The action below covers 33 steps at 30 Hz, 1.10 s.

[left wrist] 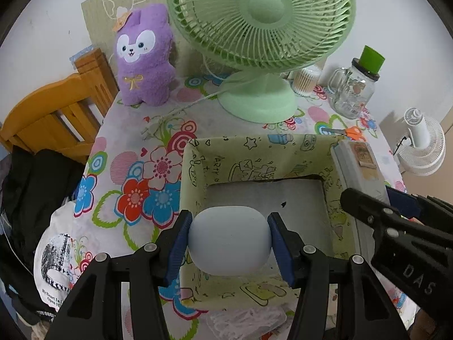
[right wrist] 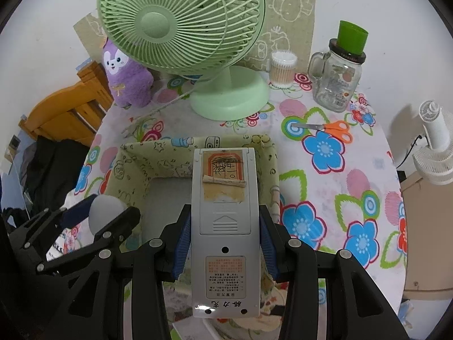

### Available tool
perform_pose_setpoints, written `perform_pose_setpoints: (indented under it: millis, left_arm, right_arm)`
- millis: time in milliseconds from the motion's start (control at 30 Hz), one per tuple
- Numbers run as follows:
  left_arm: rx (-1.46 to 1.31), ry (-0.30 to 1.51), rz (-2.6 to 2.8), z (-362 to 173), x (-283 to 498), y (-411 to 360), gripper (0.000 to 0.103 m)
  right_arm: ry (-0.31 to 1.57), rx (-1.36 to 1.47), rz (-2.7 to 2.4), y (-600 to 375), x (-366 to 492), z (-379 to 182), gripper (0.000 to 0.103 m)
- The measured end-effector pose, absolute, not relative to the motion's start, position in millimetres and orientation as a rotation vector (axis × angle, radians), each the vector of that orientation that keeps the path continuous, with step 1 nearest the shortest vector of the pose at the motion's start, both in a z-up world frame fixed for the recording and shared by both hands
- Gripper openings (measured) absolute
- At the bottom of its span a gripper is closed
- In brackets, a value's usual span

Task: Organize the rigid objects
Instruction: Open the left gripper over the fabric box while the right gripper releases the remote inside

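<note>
My left gripper (left wrist: 229, 239) is shut on a pale blue rounded case (left wrist: 228, 240) and holds it over the near part of a green cartoon-print fabric box (left wrist: 195, 170). My right gripper (right wrist: 225, 240) is shut on a grey remote control (right wrist: 225, 226), back side up, held over the right side of the same box (right wrist: 133, 167). The remote also shows in the left wrist view (left wrist: 358, 167), and the case in the right wrist view (right wrist: 106, 212). The box bottom that shows is bare white.
The box sits on a round table with a floral cloth (right wrist: 325, 170). Behind it stand a green desk fan (left wrist: 254, 22), a purple plush toy (left wrist: 144, 56), a glass mug jar with a green cup (right wrist: 338, 76) and a cotton-swab tub (right wrist: 281, 69). Orange scissors (right wrist: 331, 129) lie at right. A wooden chair (left wrist: 56, 113) is at left.
</note>
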State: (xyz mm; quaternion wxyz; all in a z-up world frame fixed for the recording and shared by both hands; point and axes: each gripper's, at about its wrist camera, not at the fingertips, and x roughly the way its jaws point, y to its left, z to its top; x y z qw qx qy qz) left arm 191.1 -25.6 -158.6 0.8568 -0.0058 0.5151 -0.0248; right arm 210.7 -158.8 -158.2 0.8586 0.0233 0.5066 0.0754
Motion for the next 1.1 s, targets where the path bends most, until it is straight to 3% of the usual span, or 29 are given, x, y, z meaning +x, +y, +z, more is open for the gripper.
perform_pose_setpoints:
  millis: [900,1100]
  left_arm:
    - [0.041,1.156,-0.041,-196,208,-47,0.058]
    - [0.019,1.157,-0.053,-196,210,-48,0.067]
  right_arm:
    - [1.17,-0.007,0.091,-144,236,-205,0.048]
    - [1.165,0.003,0.069,-144,238,-206,0.048]
